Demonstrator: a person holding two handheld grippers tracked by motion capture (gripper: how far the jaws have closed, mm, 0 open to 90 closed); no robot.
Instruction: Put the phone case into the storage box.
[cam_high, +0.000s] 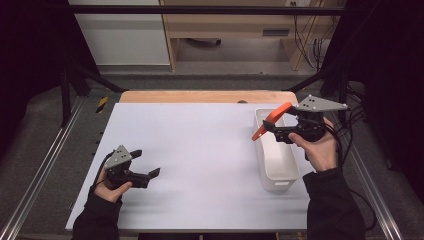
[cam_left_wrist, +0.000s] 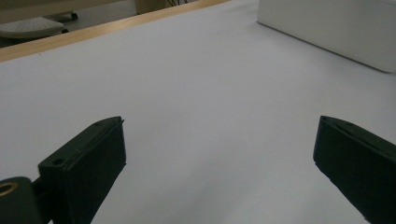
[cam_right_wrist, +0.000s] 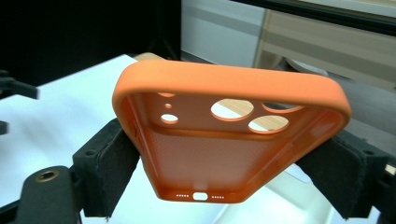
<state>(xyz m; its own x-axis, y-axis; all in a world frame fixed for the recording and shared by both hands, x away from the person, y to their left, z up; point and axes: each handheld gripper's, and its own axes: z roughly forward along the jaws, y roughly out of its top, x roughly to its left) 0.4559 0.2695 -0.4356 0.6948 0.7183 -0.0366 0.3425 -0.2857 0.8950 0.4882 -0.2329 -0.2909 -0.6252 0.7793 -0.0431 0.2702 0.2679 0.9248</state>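
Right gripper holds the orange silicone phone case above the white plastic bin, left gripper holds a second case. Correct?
Not quite. The left gripper holds nothing: the left gripper view shows its jaws apart over the bare white table sheet. The right gripper does hold the orange silicone phone case above the white plastic bin.

I see a bright orange phone case (cam_right_wrist: 224, 140) with tiny dots inside. My grippers (cam_high: 272, 126) are black with grey tops. At three o'clock sits a white bin (cam_high: 280, 172) on the white table (cam_high: 200, 150).
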